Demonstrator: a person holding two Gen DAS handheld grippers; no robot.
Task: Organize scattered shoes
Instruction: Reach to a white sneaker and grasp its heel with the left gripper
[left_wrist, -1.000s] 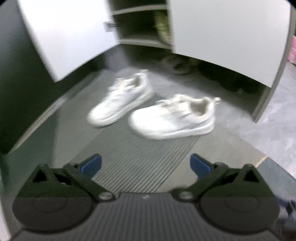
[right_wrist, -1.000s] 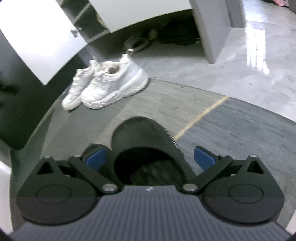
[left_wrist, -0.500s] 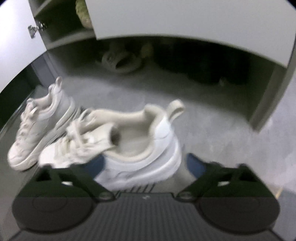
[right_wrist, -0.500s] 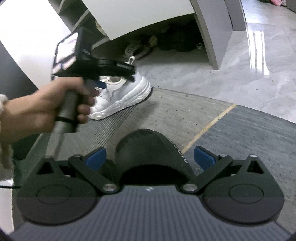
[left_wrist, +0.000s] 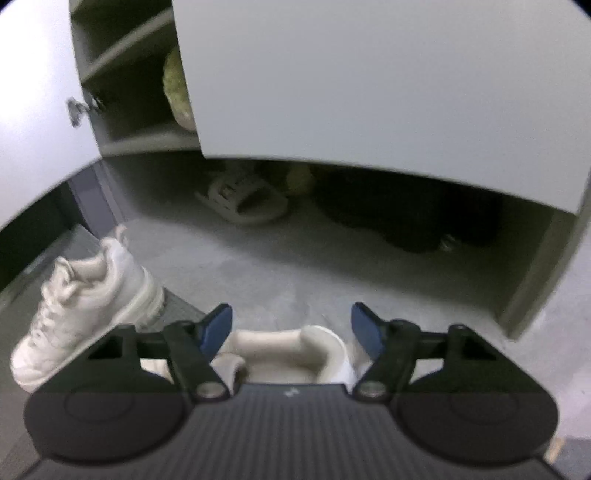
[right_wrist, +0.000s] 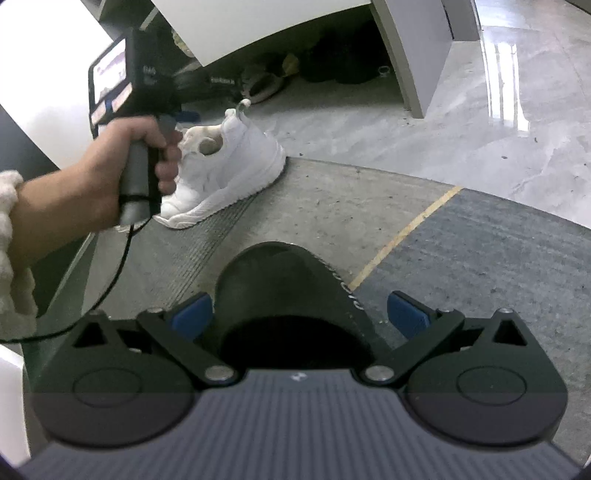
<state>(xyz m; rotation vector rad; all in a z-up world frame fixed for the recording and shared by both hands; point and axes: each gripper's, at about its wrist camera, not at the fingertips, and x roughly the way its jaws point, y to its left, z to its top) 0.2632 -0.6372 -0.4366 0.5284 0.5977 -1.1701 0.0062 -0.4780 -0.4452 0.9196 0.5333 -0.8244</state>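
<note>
Shoes are sitting out on the mat (right_wrist: 280, 206) in front of the cabinet (left_wrist: 369, 92): two white sneakers, one (left_wrist: 81, 310) off left, the other (left_wrist: 288, 350) heel-up right between the left gripper (left_wrist: 291, 325) fingers. They're spread wide, not clamping. Black slipper (right_wrist: 288, 295) is lying toe-forward inside the right gripper (right_wrist: 299, 310), also spread.

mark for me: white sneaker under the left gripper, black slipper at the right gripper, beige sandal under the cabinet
white sneaker (right_wrist: 229, 166): right wrist view, on its side panel.
black slipper (right_wrist: 284, 288): right wrist view, on its upper.
beige sandal (left_wrist: 243, 201): left wrist view, on its strap.
</note>
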